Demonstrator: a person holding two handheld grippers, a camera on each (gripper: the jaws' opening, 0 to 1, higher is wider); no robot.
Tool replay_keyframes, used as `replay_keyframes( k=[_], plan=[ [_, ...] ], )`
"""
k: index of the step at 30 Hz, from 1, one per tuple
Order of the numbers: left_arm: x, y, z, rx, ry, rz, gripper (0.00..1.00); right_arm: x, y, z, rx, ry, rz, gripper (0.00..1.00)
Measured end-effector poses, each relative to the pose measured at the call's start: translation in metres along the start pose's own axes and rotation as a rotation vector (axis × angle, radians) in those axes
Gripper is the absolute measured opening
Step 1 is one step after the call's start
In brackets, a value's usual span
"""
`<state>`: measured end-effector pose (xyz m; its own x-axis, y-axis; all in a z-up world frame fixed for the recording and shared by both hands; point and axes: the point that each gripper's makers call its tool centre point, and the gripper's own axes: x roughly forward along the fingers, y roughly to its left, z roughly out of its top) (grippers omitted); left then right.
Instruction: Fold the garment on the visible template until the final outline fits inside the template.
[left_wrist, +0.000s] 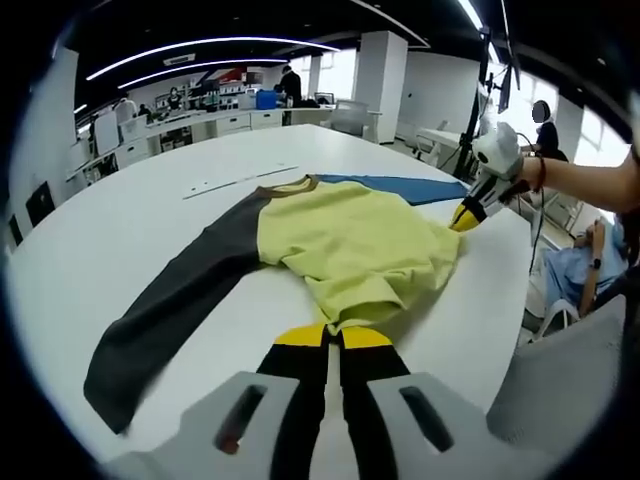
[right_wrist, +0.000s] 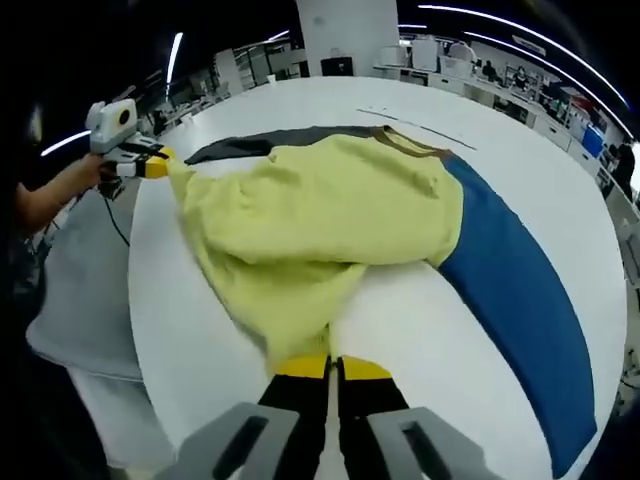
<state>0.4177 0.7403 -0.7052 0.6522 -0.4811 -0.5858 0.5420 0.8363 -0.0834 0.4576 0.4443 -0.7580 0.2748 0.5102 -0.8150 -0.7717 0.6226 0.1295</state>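
Note:
A long-sleeved shirt lies on the white table (left_wrist: 150, 215), yellow body (left_wrist: 350, 245), dark grey sleeve (left_wrist: 170, 310) and blue sleeve (left_wrist: 400, 187). My left gripper (left_wrist: 333, 333) is shut on the yellow hem at its near corner. In the right gripper view the yellow body (right_wrist: 320, 215) is bunched, the blue sleeve (right_wrist: 515, 290) stretches right and the grey sleeve (right_wrist: 270, 145) lies behind. My right gripper (right_wrist: 330, 362) is shut on the other corner of the yellow hem. Each gripper shows in the other's view, the right gripper (left_wrist: 468, 215) and the left gripper (right_wrist: 155, 165), both pinching the cloth.
A thin marked line (left_wrist: 240, 180) runs across the table behind the collar. The table's rounded edge (right_wrist: 140, 300) is close to my left side, with a grey chair (right_wrist: 75, 290) below it. Desks and people stand far behind (left_wrist: 230, 110).

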Motion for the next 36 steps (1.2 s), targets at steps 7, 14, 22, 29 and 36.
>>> replay_keyframes(
  k=[7, 14, 22, 29, 36],
  plan=[
    [-0.007, -0.001, -0.009, -0.001, 0.011, -0.001, 0.00, -0.021, 0.000, -0.011, 0.104, -0.032, -0.069, 0.00],
    [-0.016, -0.007, -0.021, -0.010, 0.023, -0.010, 0.00, -0.037, 0.008, -0.024, 0.209, -0.053, -0.120, 0.00],
    [-0.028, -0.012, -0.033, -0.023, 0.037, -0.014, 0.00, -0.052, 0.013, -0.037, 0.284, -0.069, -0.177, 0.00],
    [-0.038, -0.024, -0.036, -0.001, 0.046, -0.024, 0.00, -0.065, 0.024, -0.041, 0.379, -0.131, -0.221, 0.00],
    [-0.042, -0.028, -0.044, -0.003, 0.065, -0.023, 0.00, -0.073, 0.029, -0.050, 0.429, -0.165, -0.278, 0.00]
  ],
)
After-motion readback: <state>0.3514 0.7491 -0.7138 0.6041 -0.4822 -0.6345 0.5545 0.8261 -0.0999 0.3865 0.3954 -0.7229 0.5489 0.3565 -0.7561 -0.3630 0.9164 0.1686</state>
